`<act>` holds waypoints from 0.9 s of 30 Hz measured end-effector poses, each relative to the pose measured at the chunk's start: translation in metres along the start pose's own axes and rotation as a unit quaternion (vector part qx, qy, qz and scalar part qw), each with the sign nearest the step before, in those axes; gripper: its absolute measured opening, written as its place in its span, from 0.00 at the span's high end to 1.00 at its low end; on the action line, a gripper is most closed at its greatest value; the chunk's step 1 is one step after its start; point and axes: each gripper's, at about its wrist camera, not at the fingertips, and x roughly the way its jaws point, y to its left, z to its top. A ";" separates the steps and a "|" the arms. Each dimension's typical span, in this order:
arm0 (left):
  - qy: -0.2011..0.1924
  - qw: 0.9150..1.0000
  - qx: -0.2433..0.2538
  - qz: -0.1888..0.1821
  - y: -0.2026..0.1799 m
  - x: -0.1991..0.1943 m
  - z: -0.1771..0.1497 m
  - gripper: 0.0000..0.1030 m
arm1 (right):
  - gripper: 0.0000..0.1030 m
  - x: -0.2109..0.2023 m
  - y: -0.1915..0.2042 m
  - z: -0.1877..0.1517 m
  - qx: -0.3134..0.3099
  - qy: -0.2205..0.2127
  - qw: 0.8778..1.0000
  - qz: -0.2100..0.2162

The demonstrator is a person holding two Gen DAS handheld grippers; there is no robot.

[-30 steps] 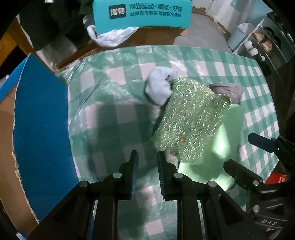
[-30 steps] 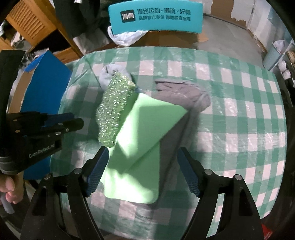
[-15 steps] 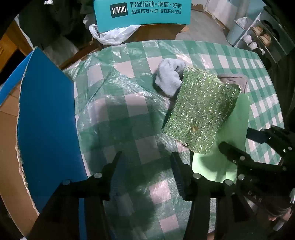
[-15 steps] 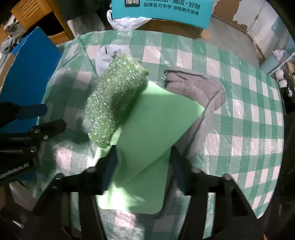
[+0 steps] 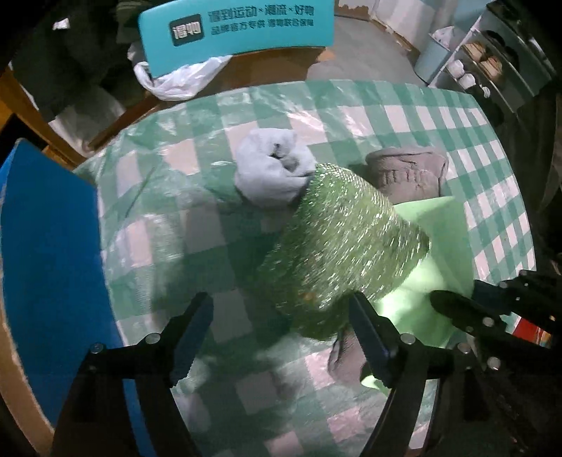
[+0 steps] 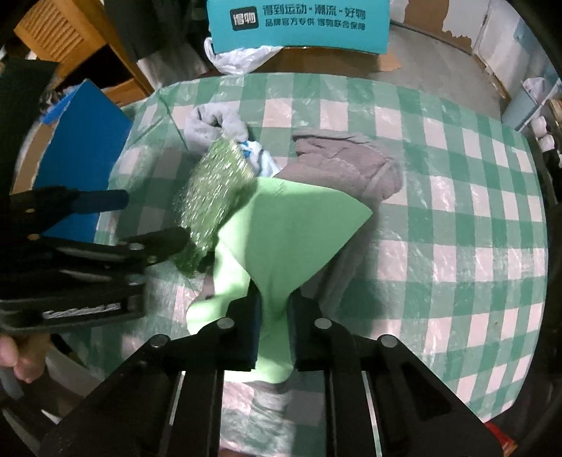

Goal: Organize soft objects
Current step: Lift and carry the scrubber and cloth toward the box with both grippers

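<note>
On the green checked table cover (image 5: pixel 404 116) lies a pile of cloths. A glittery green scouring cloth (image 5: pixel 344 246) (image 6: pixel 214 190) rests on a light green cloth (image 5: pixel 418 284) (image 6: pixel 288 225). Behind them are a pale blue rolled cloth (image 5: pixel 274 172) (image 6: pixel 210 123) and a grey towel (image 5: pixel 411 172) (image 6: pixel 344 158). My left gripper (image 5: pixel 281 330) (image 6: pixel 140 221) is opening wide; the glittery cloth's near end lies between its fingers, untouched. My right gripper (image 6: pixel 274 327) is closing, its pads pinching the light green cloth's near edge into a bunch.
A blue board (image 5: pixel 45 246) (image 6: pixel 80 140) stands along the table's left side. A teal printed box (image 5: pixel 239 31) (image 6: pixel 298 24) and a white plastic bag (image 5: pixel 175 77) sit beyond the far edge. Shelves with cups (image 5: pixel 474 66) stand at the far right.
The left jaws went from shut to wide open and came up to the glittery cloth. The right jaws closed from wide open onto the light green cloth, bunching it.
</note>
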 end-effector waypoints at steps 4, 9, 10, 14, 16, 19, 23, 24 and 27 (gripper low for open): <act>0.005 1.000 0.004 0.001 -0.009 0.008 0.004 0.22 | 0.88 -0.009 -0.012 -0.001 0.010 -0.012 1.000 0.002; 0.010 1.000 0.013 0.013 -0.018 0.019 0.010 0.22 | 0.89 -0.017 -0.030 0.000 0.031 -0.021 0.999 0.005; 0.011 1.000 0.014 0.013 -0.019 0.021 0.011 0.21 | 0.89 -0.017 -0.034 0.001 0.035 -0.023 0.999 0.006; 0.010 1.000 0.018 0.011 -0.021 0.025 0.013 0.21 | 0.89 -0.017 -0.040 0.001 0.042 -0.025 0.999 0.011; 0.008 1.000 0.018 0.004 -0.021 0.026 0.013 0.21 | 0.89 -0.016 -0.041 0.002 0.042 -0.025 0.999 0.011; 0.001 1.000 0.018 -0.015 -0.020 0.025 0.012 0.28 | 0.89 -0.015 -0.043 0.001 0.046 -0.025 0.998 0.017; 0.008 0.999 0.022 -0.034 -0.020 0.026 0.009 0.66 | 0.86 -0.008 -0.046 0.002 0.060 -0.018 0.998 0.023; 0.008 0.999 0.023 -0.037 -0.021 0.025 0.008 0.69 | 0.83 -0.006 -0.046 0.003 0.062 -0.014 0.998 0.025; 0.002 0.999 0.028 -0.036 -0.023 0.021 0.005 0.73 | 0.60 0.001 -0.044 0.004 0.059 -0.007 0.998 0.016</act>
